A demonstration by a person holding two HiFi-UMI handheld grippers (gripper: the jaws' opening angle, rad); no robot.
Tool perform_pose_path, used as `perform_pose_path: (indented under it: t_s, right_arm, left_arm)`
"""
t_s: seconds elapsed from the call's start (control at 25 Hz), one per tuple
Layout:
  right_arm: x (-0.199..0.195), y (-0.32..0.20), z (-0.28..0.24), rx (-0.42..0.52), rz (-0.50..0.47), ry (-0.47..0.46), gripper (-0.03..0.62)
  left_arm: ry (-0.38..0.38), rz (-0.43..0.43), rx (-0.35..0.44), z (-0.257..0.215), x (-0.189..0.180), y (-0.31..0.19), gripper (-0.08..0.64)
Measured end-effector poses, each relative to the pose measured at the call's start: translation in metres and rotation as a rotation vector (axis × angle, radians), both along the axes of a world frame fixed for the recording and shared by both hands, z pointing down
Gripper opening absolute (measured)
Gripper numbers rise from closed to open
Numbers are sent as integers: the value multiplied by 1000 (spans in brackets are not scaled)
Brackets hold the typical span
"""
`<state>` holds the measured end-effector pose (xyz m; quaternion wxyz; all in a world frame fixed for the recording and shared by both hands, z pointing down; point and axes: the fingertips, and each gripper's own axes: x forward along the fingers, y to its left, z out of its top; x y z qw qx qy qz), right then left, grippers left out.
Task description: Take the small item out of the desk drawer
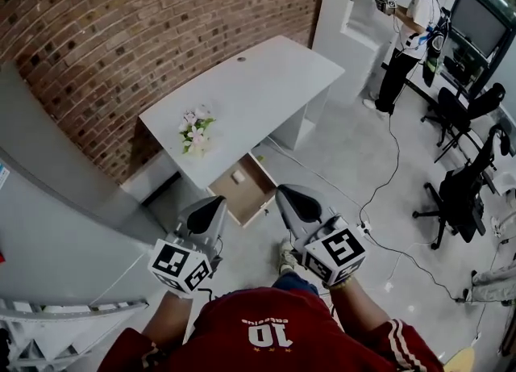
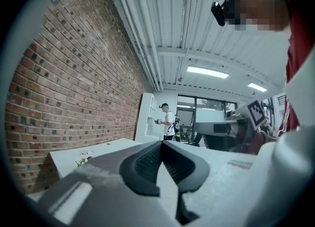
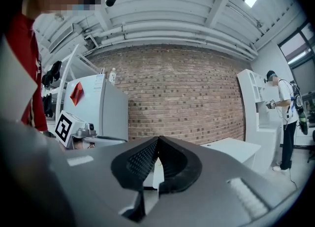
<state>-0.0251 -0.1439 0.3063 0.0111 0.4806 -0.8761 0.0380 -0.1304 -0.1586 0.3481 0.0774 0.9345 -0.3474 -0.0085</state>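
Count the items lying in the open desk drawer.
1: a small white item lies in the drawer near the edge of the desk. Others may be hidden under it.

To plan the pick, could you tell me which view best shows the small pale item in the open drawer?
The head view: the small pale item lies in plain sight inside the open tan drawer. Both gripper views show neither.

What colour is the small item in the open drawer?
The small blocky item is white; head view.
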Motion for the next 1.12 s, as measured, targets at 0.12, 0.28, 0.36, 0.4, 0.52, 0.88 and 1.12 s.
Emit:
perform_pose_path:
  t_s: [0.12,0.28,0.36,0.4,0.52,0.88,1.12]
  right_arm:
    - [6,-27,-3,10,-45,-33,-6]
    - [19,-71,-14,39,-105,-73,-6]
    - [28,-93,-16,43,-127,-53,-6]
    - [32,-103,-17,44,-137,-41,-6]
    - [42,-130,-18,46,-158,-12,-6]
    - [40,-142,-10,29,-193,-6,-6]
    - [40,-129,-5,11,-181,-17,-6]
  left_arm:
    - [-3,-41,2,1,6,-22,3]
    - [-10,-95,10,-2,22,-59,3]
    - [-19,-134,10,-4,30,-79,3]
    - [-26,-155,13,-5,33,-88,3]
    - [-36,-199,25,-9,40,-110,3]
    - [-80,-220,44,-5,49,-120,3]
    - [-101,-208,38,0,47,-110,4]
